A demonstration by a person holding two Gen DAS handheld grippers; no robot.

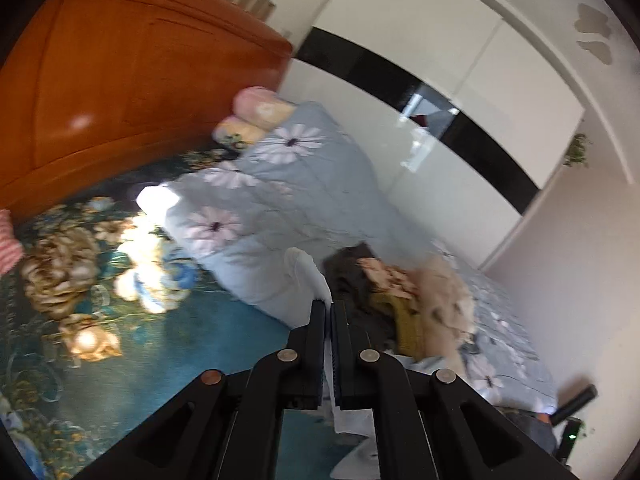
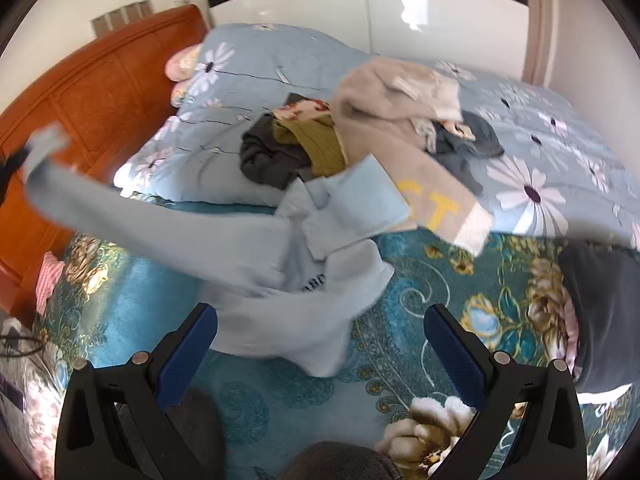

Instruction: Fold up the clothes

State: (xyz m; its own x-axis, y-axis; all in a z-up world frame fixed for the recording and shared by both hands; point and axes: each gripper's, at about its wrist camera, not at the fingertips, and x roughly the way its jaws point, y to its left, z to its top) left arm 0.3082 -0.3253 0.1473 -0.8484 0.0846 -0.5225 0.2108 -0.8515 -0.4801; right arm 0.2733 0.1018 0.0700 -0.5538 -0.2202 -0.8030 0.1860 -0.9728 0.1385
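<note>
Bedroom, teal floral bed (image 2: 280, 396): left gripper (image 1: 329, 308) pinches a pale blue sweatshirt (image 2: 256, 264) by what looks like its sleeve; right gripper (image 2: 320, 340) gapes empty — folding barely begun, unfolded clothes pile (image 2: 360, 128) waiting behind.

I'm getting bright daylight on both feeds, heavy fisheye bending with black corners all round. On my left wrist view the whole frame smears with motion blur, sun patches burn white on the teal floral bedspread (image 1: 120, 340) around 9 o'clock, and the glossy wardrobe (image 1: 420, 152) throws glare. On my right view, the pale blue sweater (image 2: 256, 264) sleeve streaks toward 9 o'clock.
</note>
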